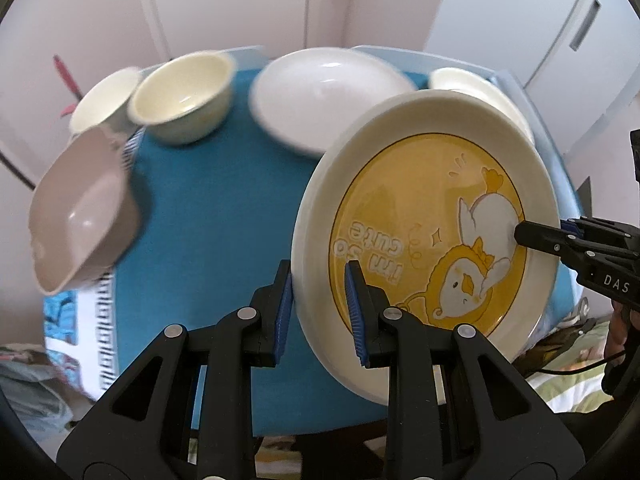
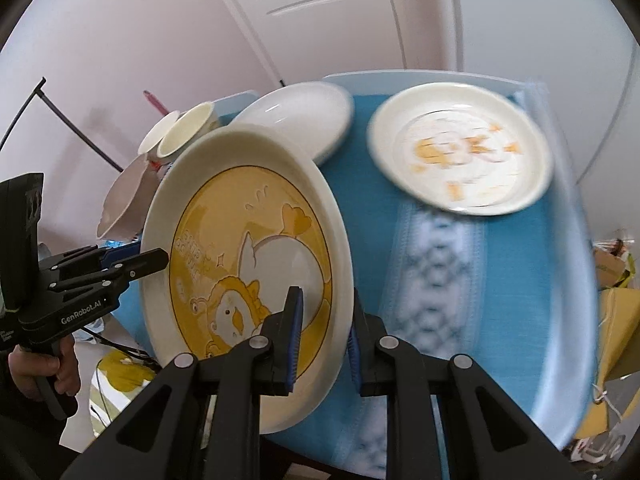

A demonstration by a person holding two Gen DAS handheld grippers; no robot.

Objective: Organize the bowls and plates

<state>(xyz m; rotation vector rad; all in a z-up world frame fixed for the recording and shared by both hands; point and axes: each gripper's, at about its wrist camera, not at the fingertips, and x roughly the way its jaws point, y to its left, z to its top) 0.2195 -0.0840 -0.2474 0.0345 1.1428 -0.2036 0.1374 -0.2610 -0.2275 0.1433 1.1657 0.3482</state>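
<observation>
Both grippers grip one yellow duck plate (image 1: 424, 216) by opposite rims: the left gripper (image 1: 320, 300) clamps its near edge, the right gripper (image 2: 324, 340) pinches the other side. The plate tilts above the blue tabletop (image 1: 208, 208), near a white plate (image 2: 464, 148) and bowls (image 1: 184, 96).

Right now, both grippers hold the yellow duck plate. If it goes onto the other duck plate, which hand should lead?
Probably the right. The right gripper clamps the yellow plate on the rim nearer the resting duck plate. The left gripper grips the opposite rim, on the side toward the bowls.
</observation>
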